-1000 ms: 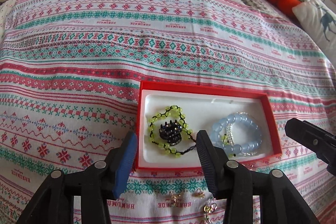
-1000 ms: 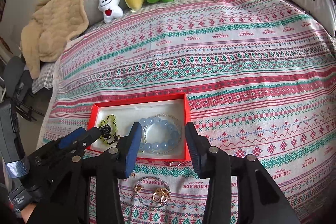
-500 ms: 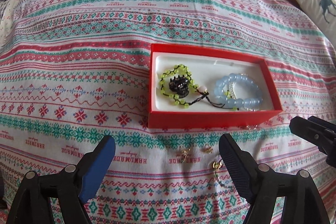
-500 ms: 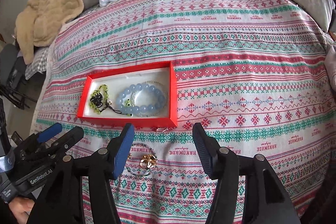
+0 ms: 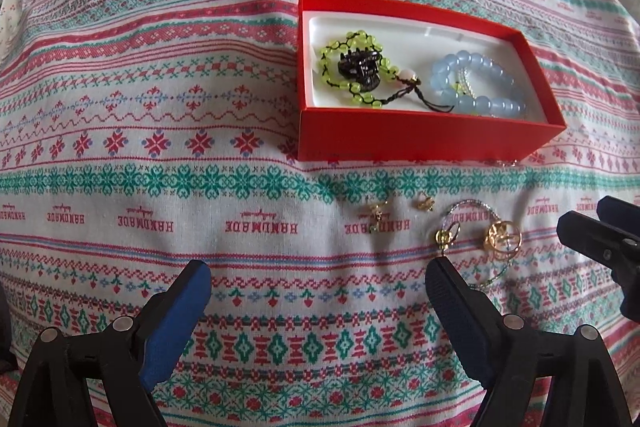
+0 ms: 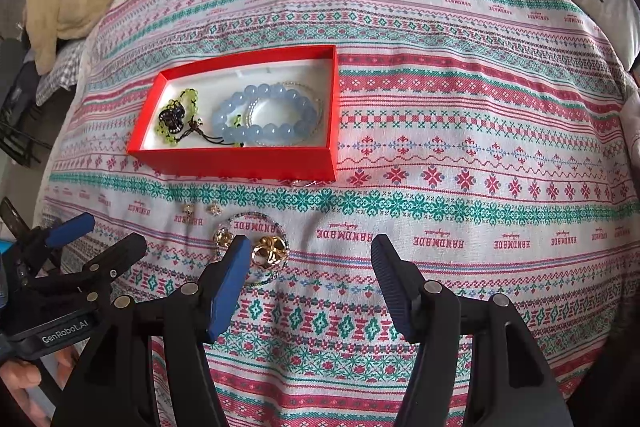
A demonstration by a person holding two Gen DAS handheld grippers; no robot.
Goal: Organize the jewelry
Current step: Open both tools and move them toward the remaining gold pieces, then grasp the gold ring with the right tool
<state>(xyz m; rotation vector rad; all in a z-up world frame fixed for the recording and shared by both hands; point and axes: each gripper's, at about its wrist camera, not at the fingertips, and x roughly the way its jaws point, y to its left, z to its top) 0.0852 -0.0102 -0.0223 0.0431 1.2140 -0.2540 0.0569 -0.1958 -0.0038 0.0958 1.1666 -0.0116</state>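
Left tool hovers low over the bed, fingers spread wide, nothing between them. Ahead of it and slightly right sits the red box, already carrying the green bead strand, a dark claw clip and the blue bead bracelet. Closer in, just ahead of its right finger, two tiny gold studs lie loose on the cover, then a gold ring earring right at that fingertip. Moving right: the gold cluster piece and a thin beaded hoop lie touching the right tool's left finger, that tool also wide open and empty.

The risk, as I read it: these pieces are small and flat on soft cloth, so a pinch may bunch fabric or flick a stud away into the pattern. The two tools are close together here, so a clash looks possible. The hoop could also snag and drag its neighbours.

Room is generous: open bed left and right of both tools, with the box wall the only edge ahead.
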